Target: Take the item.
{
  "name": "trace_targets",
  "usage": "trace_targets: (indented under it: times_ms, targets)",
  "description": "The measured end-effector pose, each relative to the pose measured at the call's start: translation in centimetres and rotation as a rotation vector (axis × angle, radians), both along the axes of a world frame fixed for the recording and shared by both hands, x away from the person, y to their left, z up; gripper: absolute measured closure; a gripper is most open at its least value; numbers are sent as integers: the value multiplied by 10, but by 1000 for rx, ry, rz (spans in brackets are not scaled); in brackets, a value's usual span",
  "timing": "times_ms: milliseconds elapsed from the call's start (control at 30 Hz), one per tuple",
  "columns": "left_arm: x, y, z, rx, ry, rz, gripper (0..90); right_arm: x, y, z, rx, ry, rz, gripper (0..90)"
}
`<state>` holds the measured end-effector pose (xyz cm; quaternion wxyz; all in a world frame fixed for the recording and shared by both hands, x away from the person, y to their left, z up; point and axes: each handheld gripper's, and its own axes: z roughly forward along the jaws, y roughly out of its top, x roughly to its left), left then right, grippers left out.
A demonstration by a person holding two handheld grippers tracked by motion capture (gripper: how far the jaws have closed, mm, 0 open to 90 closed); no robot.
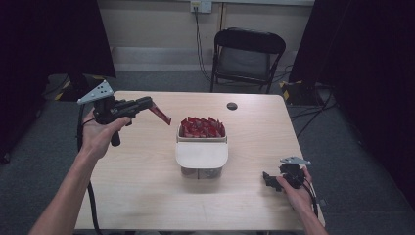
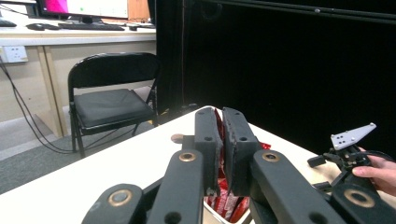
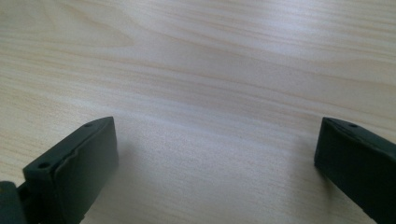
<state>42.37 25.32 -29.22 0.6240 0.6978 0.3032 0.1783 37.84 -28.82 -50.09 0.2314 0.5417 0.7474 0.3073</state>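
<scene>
Above table point(image 1: 147, 166), left tool point(image 1: 155, 108) pinching red packet point(image 1: 161, 114)

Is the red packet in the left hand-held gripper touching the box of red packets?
Apart. The high view shows the red packet clamped in the left hand-held gripper, with bare table between it and the box.

Floor: I see grey carpet point(image 1: 147, 81), cables trailing.
Chair: black folding chair point(image 1: 247, 56) behind my table point(image 1: 147, 171).
Wall: cream, socket point(image 1: 200, 6) up top.
Sides: black curtains point(image 1: 372, 58).
</scene>
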Motion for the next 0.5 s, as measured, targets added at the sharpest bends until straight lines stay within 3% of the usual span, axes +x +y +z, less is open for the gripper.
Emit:
trace_targets:
  times_ms: [500]
  targets:
    - [8,22,-15,16,48,81,855,0,0,0,0,0,0,0]
